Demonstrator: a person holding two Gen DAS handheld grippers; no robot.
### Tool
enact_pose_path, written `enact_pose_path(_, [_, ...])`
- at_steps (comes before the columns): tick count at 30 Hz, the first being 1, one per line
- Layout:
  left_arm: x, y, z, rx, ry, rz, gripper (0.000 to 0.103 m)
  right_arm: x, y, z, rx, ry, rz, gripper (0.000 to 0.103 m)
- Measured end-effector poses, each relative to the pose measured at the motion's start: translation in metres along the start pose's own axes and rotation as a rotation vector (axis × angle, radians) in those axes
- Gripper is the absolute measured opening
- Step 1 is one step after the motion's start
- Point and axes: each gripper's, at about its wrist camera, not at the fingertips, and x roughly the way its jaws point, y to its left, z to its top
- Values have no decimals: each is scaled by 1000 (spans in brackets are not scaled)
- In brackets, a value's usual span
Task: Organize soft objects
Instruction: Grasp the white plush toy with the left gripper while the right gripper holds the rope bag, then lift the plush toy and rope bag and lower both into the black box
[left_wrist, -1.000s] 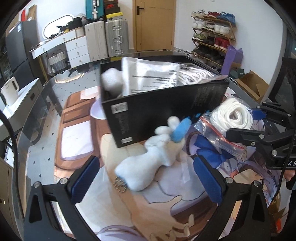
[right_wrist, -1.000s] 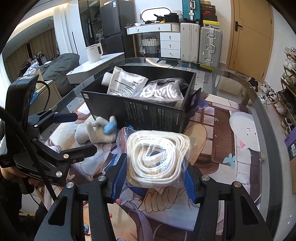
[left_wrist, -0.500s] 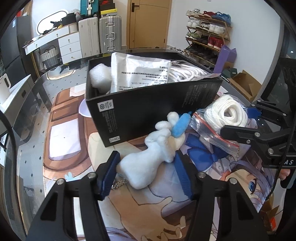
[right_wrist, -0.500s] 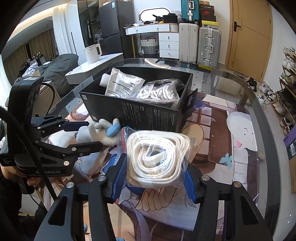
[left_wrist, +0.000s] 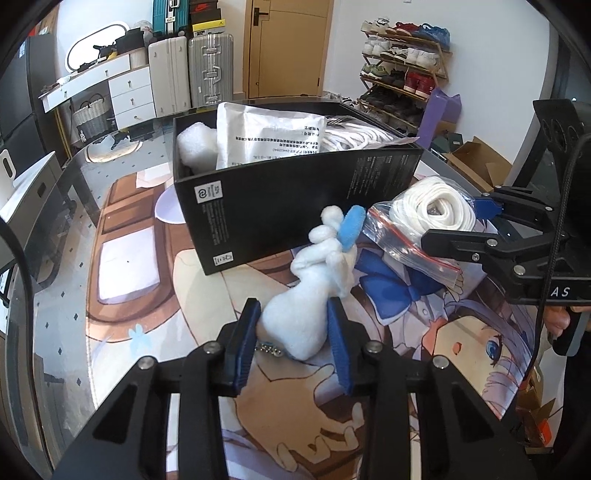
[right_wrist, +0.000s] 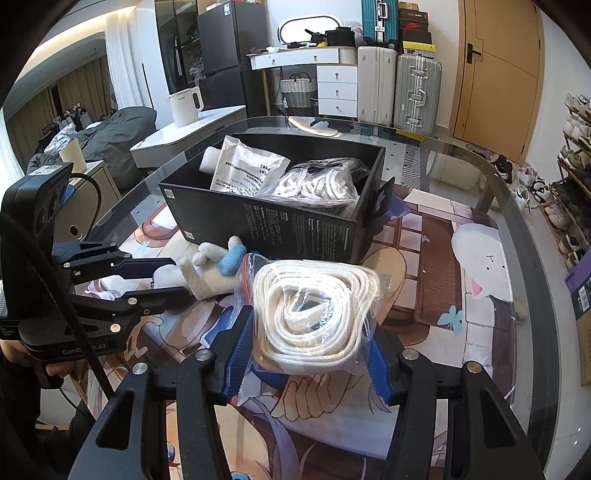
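Note:
A white plush toy (left_wrist: 314, 295) with a blue tip lies on the printed mat in front of a black box (left_wrist: 295, 206). My left gripper (left_wrist: 293, 347) is shut on the toy's body; it also shows in the right wrist view (right_wrist: 155, 275) around the toy (right_wrist: 207, 269). My right gripper (right_wrist: 310, 354) is shut on a clear zip bag of coiled white rope (right_wrist: 314, 314), also seen in the left wrist view (left_wrist: 428, 210). The box (right_wrist: 295, 232) holds a white pouch (right_wrist: 243, 166), a foam roll and another rope bag.
The glass table (right_wrist: 517, 206) carries a printed anime mat (left_wrist: 424, 369). Suitcases (right_wrist: 399, 92), a white dresser and a shoe rack (left_wrist: 402, 85) stand beyond the table. A cardboard box (left_wrist: 476, 162) sits on the floor at the right.
My left gripper has moved forward and closed its fingers on the plush toy. The right gripper keeps hold of the rope bag, hardly moved.

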Motion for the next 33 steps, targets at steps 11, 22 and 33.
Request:
enact_pose_path(11, [-18, 4, -11, -14, -30, -23, 34, -10, 7, 3, -17, -22, 0, 55])
enact_pose_path(22, [-58, 16, -4, -57, -145, -29, 34, -36, 19, 11, -42, -82, -6, 55])
enact_pose_path(33, [-80, 16, 23, -65, -235, 1, 34, -63, 16, 22, -7, -162, -33, 55])
